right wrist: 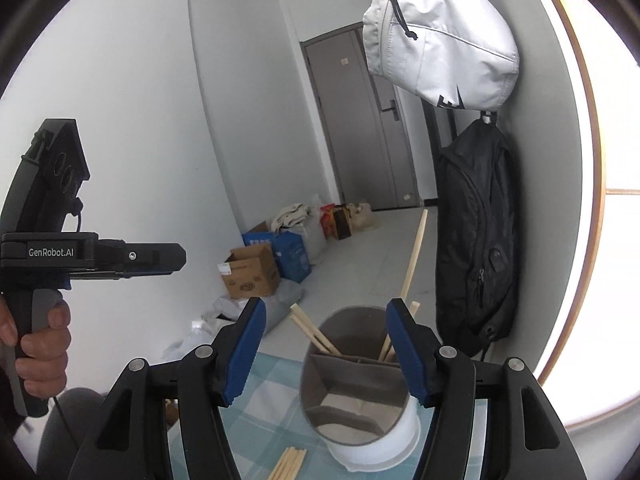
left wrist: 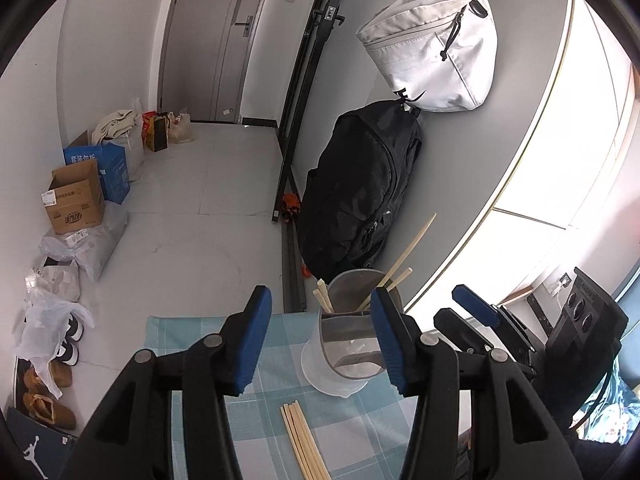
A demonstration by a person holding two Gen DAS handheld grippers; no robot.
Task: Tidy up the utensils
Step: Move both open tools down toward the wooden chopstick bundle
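Note:
A grey utensil holder [left wrist: 348,344] with a white base and inner dividers stands on a blue checked cloth [left wrist: 192,332]. Several wooden chopsticks [left wrist: 404,256] stick out of its far compartments. More loose chopsticks [left wrist: 304,444] lie on the cloth in front of it. My left gripper [left wrist: 320,294] is open and hovers just short of the holder, with nothing between its fingers. My right gripper [right wrist: 326,306] is also open and frames the holder [right wrist: 356,384] and its chopsticks [right wrist: 316,334] from nearby, apart from them. Loose chopsticks [right wrist: 288,462] show below it.
A black backpack [left wrist: 356,200] and a white bag [left wrist: 436,48] hang on the wall just beyond the holder. Cardboard boxes [left wrist: 76,196], plastic bags and shoes [left wrist: 48,404] line the floor at the left. A hand [right wrist: 40,340] grips the left tool's handle.

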